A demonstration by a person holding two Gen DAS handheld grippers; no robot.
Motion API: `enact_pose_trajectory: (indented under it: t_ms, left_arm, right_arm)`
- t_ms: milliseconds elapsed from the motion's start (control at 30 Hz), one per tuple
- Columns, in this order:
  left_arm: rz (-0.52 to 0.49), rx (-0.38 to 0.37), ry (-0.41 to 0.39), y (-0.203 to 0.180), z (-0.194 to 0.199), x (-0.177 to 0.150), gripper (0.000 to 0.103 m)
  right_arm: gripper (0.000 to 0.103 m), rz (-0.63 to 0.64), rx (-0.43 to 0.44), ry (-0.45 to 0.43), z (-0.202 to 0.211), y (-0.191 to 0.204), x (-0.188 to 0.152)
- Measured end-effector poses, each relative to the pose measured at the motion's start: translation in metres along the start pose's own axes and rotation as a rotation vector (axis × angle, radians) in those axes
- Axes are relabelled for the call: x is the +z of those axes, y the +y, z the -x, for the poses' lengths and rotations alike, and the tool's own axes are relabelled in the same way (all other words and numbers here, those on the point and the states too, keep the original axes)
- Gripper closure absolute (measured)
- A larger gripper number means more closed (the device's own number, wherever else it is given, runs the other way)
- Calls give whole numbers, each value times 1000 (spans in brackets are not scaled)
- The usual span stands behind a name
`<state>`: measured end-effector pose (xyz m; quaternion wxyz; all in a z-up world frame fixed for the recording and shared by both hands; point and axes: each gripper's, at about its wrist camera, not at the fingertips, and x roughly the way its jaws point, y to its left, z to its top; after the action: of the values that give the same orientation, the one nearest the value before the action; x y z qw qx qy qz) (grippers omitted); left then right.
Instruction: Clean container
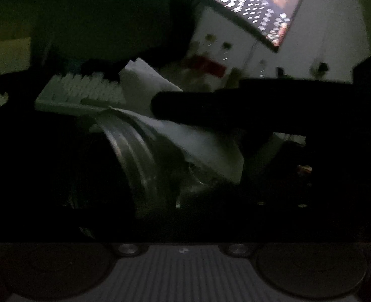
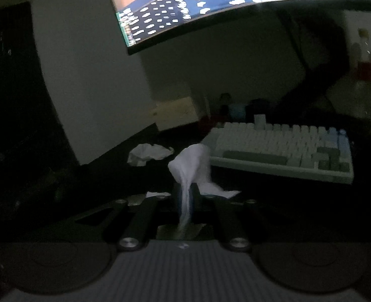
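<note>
Glass is catching a few dull glints where the container (image 1: pixel 145 161) is filling the middle of the left wrist view; it is a clear jar lying tilted, its ribbed rim curving from about 11 o'clock down to 6 o'clock and its long axis running roughly from 8 o'clock toward 2 o'clock. Most of its body is sinking into shadow at 9 o'clock, so its base and full outline are hard to make out. White tissue (image 1: pixel 205 148) is spilling over the rim toward 3 o'clock. A dark bar, the right hand-held gripper (image 1: pixel 160 104), is reaching in from 3 o'clock and crossing the tissue; how its jaws are standing is unclear in this view. The left hand-held gripper itself is lost in blackness, so I cannot tell whether it is clenched or released, though the jar is sitting very close before its camera.

From the right wrist view, the right hand-held gripper (image 2: pixel 185 198) is clenching a twisted strip of tissue (image 2: pixel 189 166), which is fanning out upward toward 12 o'clock. A second crumpled tissue (image 2: pixel 149 153) is lying on the dark counter (image 2: pixel 273 193) at 10 o'clock, apart from the held one. A pale keyboard (image 2: pixel 283 148) is occupying the 2 o'clock side, its near edge angled across the counter. A lit monitor (image 2: pixel 210 2) is hanging over the scene at 12 o'clock, cut off by the frame. Open counter is showing between the keyboard and the crumpled tissue.
</note>
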<state>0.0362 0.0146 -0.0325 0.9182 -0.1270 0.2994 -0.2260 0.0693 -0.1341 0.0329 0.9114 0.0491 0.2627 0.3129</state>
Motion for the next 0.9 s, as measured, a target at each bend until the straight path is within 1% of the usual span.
enact_pose_trajectory:
  t_ms: [67,200,267,367,400,500,533,600,667,700,767,900]
  left_arm:
    - [-6,8,29,0,-2,6,24]
    - [-51,23,41,1,-3,8,24]
    - [-73,24,45,0,-4,8,25]
    - [-90,16,59,6,-8,11,25]
    - [-93,16,69,7,-9,14,25]
    - [-106,32,81,11,-12,18,25]
    - [-120,40,80,12,-13,19,24]
    - [-130,44,71,15,-14,19,23]
    - [-117,24,58,20,-14,20,21]
    - [-114,14,51,22,-15,20,21]
    - [-104,-5,40,26,-16,22,21]
    - [-66,-20,43,31,-19,27,20]
  right_arm:
    - [95,-23,-38,2,1,-9,1]
    - [95,-69,-106,6,4,-25,4]
    - [95,-79,-82,16,3,-15,7]
    - [95,-44,42,42,-1,10,6]
    - [95,-36,63,46,-3,15,6]
    - [96,-31,14,33,-4,10,5]
    - [96,-33,-16,24,-4,6,6]
    - [96,-51,-118,-6,-5,-9,8]
    - [95,-77,-174,-23,-7,-21,9]
    - [95,-86,-188,-31,-8,-25,9]
    - [95,-67,-148,-36,-10,-19,8]
    - [95,-4,42,-14,-13,5,5]
